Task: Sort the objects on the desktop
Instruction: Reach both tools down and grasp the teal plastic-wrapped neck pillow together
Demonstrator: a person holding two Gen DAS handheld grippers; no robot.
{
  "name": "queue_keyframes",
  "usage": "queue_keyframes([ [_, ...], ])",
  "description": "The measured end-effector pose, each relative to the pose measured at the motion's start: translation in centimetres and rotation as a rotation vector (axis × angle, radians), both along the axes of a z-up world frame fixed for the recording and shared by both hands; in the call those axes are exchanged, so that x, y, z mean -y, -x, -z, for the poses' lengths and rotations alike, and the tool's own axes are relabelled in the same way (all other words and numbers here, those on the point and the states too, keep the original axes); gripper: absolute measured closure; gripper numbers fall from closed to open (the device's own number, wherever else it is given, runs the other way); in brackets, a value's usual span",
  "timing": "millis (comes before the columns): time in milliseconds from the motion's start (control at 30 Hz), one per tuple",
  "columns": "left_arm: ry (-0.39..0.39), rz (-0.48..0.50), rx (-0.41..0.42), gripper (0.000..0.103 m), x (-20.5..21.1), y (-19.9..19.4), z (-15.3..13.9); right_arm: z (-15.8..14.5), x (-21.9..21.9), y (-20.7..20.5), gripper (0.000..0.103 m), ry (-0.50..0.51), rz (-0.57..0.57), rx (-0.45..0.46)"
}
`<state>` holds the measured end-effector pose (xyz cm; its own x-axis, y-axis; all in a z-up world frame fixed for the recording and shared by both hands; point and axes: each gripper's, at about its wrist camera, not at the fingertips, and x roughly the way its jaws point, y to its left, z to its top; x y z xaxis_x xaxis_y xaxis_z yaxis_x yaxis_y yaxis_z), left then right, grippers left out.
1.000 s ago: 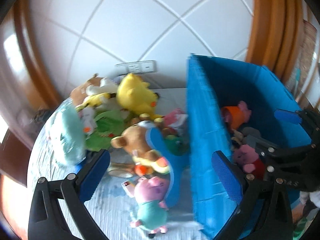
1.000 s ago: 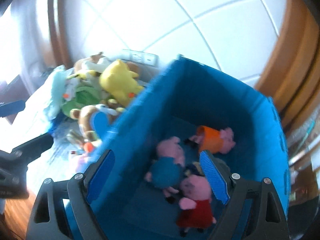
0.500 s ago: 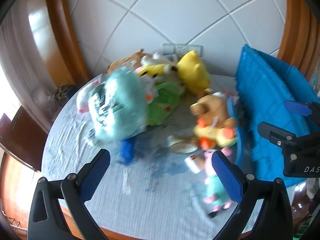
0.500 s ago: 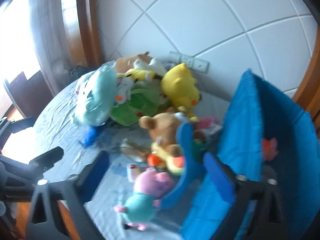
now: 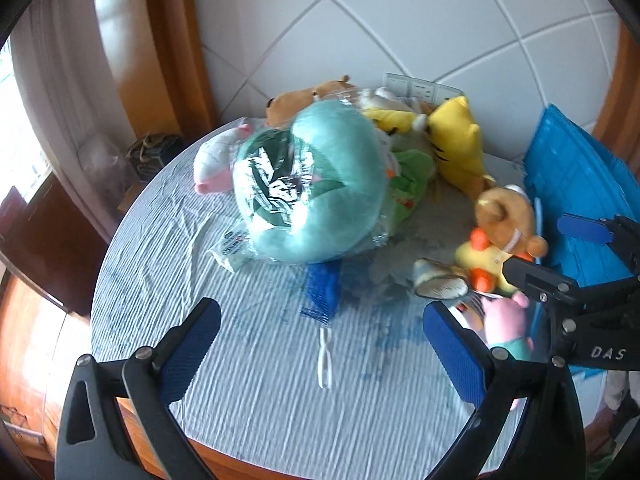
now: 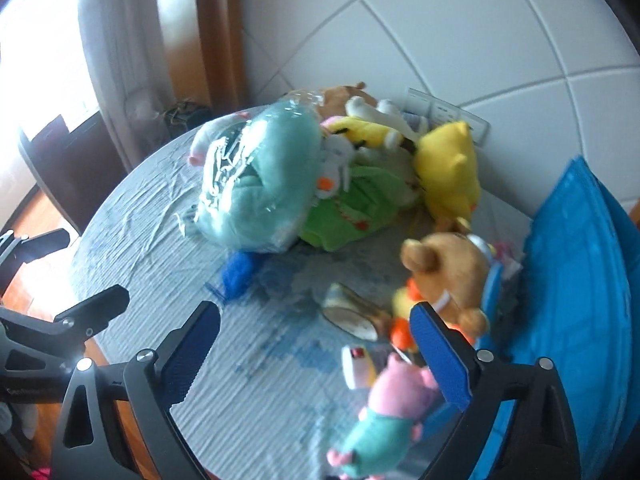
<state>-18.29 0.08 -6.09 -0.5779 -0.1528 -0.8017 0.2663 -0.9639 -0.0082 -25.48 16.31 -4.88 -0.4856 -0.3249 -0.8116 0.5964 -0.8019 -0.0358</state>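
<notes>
A heap of plush toys lies on the round table's pale striped cloth (image 5: 260, 400): a big teal plush in clear wrap (image 5: 312, 196), a green one (image 5: 412, 184), a yellow one (image 5: 456, 144) and a brown bear (image 5: 504, 212). A pink pig in a teal dress (image 6: 392, 412) lies by the blue fabric box (image 6: 572, 264), just under the right finger of my right gripper (image 6: 314, 314). That gripper's jaws are closing, wide apart, with only cloth between them. My left gripper (image 5: 320, 312) hangs open over bare cloth in front of the heap.
A small blue knitted piece (image 5: 322, 284) and a white clip (image 5: 325, 356) lie on the cloth ahead of the left gripper. A shoe-like item (image 6: 352, 316) sits beside the bear. A tiled wall with sockets (image 5: 416, 88) stands behind; wooden trim and floor lie to the left.
Both grippers swung left and a little down, away from the blue box and out over the table. The box interior with its pig toys has left the right wrist view.
</notes>
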Motion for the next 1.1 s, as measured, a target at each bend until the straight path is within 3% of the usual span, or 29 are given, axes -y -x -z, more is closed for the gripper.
queue_keyframes([
  [100,-0.004,-0.034,0.005,0.0,1.9,1.1,0.6,0.6,2.2,1.6,0.018,0.001,-0.03,0.012],
  [467,-0.065,-0.112,0.048,0.0,10.3,6.0,3.7,2.8,8.2,7.5,0.018,-0.009,-0.022,0.036],
  [800,-0.097,0.028,0.145,0.0,18.0,14.5,8.2,5.8,12.8,12.6,0.01,0.006,0.191,0.064],
  [867,-0.107,0.057,0.161,0.0,18.9,15.9,9.1,6.3,13.6,13.5,0.003,0.01,0.24,0.063],
  [1100,-0.143,0.12,0.188,0.0,20.8,19.6,12.0,7.9,15.2,15.3,0.001,-0.034,0.362,0.051],
])
